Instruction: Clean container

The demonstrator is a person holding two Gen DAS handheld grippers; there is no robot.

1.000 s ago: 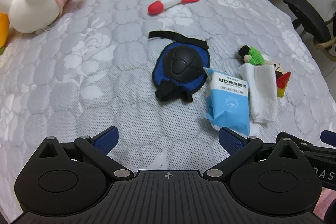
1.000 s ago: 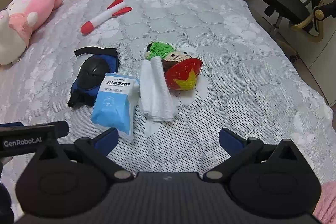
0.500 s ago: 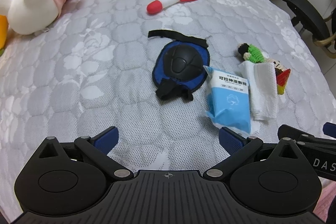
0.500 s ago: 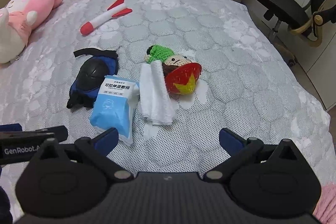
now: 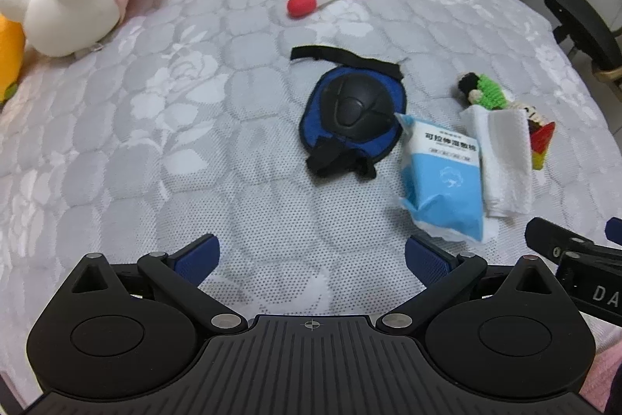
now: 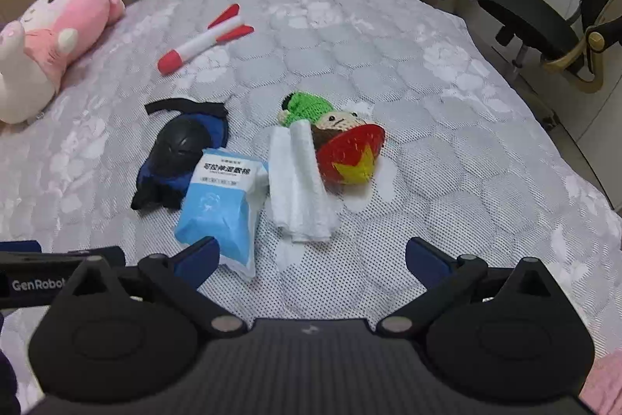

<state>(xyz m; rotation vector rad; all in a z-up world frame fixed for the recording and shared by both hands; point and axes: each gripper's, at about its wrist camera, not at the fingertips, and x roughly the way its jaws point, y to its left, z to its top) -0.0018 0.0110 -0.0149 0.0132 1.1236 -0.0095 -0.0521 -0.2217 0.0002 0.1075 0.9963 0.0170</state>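
Both claws — left claw [image 5: 311,255] and right claw [image 6: 311,255] — gape empty above the grey quilted bed [image 6: 447,162], near its front edge, short of the folded white cloth [image 6: 299,189].

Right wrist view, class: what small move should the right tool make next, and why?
Probably ease the right tool forward and down onto the folded white cloth. Its jaws are open and empty, and the cloth lies just ahead, beside the red bowl-shaped container with a yellow star.
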